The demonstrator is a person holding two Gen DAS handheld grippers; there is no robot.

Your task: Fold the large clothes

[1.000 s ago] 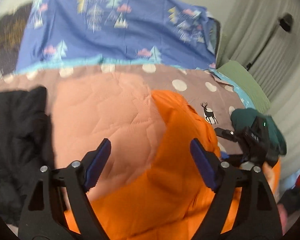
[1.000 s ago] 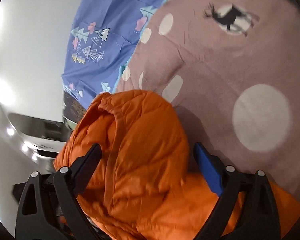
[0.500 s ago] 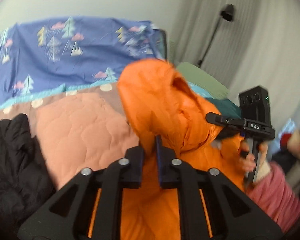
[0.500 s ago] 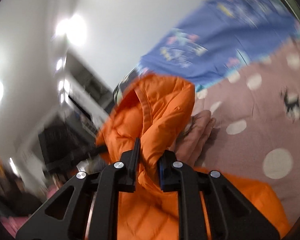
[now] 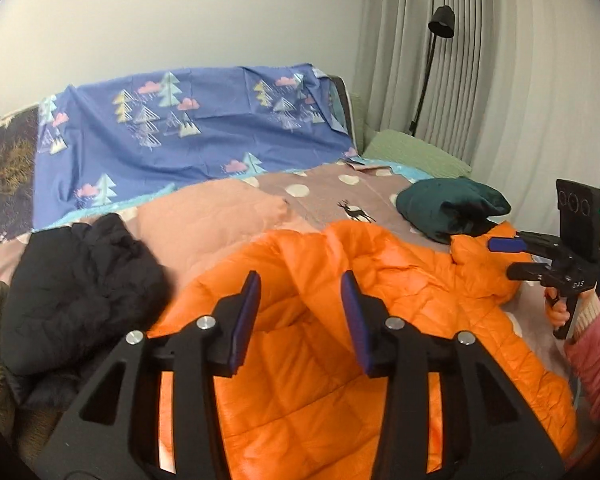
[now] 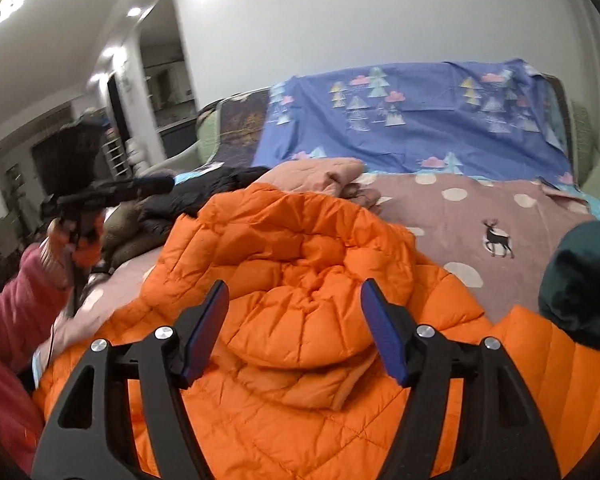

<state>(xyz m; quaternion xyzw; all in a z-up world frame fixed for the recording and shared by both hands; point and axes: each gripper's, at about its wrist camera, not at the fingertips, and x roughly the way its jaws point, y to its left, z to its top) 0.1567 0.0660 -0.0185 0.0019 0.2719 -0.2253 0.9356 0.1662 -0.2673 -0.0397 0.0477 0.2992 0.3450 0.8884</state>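
Bed (image 5: pixel 380 192) | orange jacket (image 6: pixel 300 248) below both grippers' just-opened, empty fingers (image 5: pixel 246 312)

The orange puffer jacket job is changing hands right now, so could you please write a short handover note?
Left gripper: open, empty, jaws just reopened above the orange puffer jacket.
Right gripper: open, empty, also just reopened, over the hood.
Jacket lies spread on the dotted bedspread, hood turned down onto the body.
Black garment and dark green bundle lie beside it.
Left: fold sleeves and body.
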